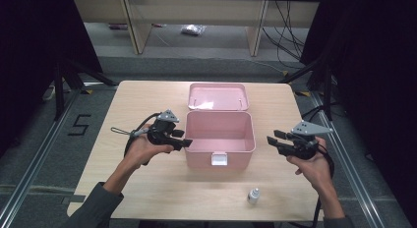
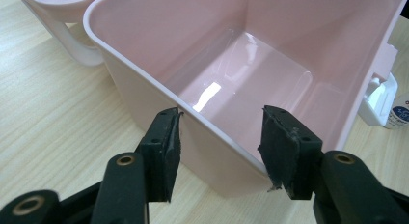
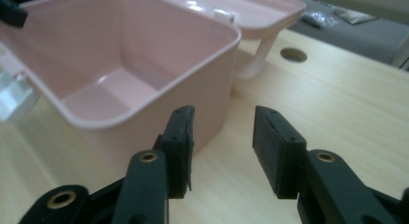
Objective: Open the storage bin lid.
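- Left tool (image 1: pixel 186 142) is straddling the left wall of the glossy pink plastic box (image 1: pixel 220 139) mid-desk (image 1: pixel 147 188), jaws parted, not pinching.
- Right tool (image 1: pixel 272 139) is hovering, jaws parted and holding nothing, over bare woodgrain beside the box's rounded right rim.

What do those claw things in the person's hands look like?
Both are black. The left gripper and the right gripper each have two flat black jaws with brass-coloured rivets, a grey three-cornered plate on top and a black cable trailing off. The person wears dark grey sleeves.
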A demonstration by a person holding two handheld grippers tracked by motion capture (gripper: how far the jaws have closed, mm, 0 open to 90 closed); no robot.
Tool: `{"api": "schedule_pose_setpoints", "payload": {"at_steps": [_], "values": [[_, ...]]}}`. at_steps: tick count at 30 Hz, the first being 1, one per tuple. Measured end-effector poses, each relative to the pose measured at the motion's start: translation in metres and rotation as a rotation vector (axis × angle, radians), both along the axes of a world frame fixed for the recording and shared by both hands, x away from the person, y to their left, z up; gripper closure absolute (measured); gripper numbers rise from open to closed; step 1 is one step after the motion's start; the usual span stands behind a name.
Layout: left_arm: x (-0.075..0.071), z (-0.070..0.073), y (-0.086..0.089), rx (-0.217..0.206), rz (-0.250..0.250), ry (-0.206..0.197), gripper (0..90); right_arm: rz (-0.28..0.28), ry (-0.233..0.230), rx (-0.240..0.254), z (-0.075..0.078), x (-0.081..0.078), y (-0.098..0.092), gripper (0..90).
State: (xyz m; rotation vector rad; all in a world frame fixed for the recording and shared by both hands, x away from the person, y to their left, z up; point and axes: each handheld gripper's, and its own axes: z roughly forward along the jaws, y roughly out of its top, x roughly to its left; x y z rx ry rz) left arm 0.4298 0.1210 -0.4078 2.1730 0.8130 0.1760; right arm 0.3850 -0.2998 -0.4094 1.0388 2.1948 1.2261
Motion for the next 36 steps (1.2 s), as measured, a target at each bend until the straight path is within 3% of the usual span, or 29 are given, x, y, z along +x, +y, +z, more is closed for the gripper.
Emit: {"api": "schedule_pose_setpoints", "payload": {"at_steps": [4,7,11,13,14,20,21,24,25,26,30,31,36], "values": [[-0.001,0.0,0.0,0.0,0.007,0.0,49.2,0.001,0.022,-0.023,-0.007,-0.018,-0.005,56.0],[-0.001,0.0,-0.001,0.005,0.004,-0.006,49.2,-0.015,0.029,0.01,-0.008,-0.033,-0.009,54.5],[0.0,0.0,-0.001,0.016,-0.007,-0.029,49.1,-0.012,0.035,0.012,-0.013,-0.05,-0.009,52.9],[0.0,0.0,-0.001,0.017,-0.007,-0.029,49.1,-0.009,0.027,-0.003,-0.014,-0.052,-0.009,52.7],[-0.001,0.0,-0.001,0.014,0.004,-0.012,49.1,-0.013,0.057,0.009,-0.018,-0.062,-0.006,52.1],[-0.002,0.001,-0.002,0.016,0.01,-0.008,49.3,-0.001,0.075,0.006,-0.03,-0.078,-0.004,50.6],[-0.002,0.001,-0.002,0.017,0.015,-0.004,49.3,0.006,0.087,-0.013,-0.033,-0.085,-0.002,49.8],[-0.002,0.001,-0.002,0.018,0.017,-0.002,49.3,0.023,0.084,-0.031,-0.035,-0.089,-0.001,49.5],[-0.002,0.001,-0.002,0.019,0.017,-0.002,49.3,0.018,0.105,-0.026,-0.036,-0.095,0.001,49.4],[-0.002,0.001,-0.002,0.017,0.018,0.0,49.3,0.035,0.076,-0.047,-0.035,-0.095,0.0,49.2],[-0.002,0.0,-0.002,0.01,0.02,0.011,49.2,0.035,0.072,-0.047,-0.036,-0.1,0.0,48.8],[-0.002,0.0,-0.002,0.01,0.021,0.012,49.2,0.027,0.096,-0.034,-0.036,-0.102,0.002,48.8],[-0.002,0.0,-0.002,0.012,0.022,0.012,49.2,0.051,0.096,-0.064,-0.039,-0.106,0.005,48.3]]}}
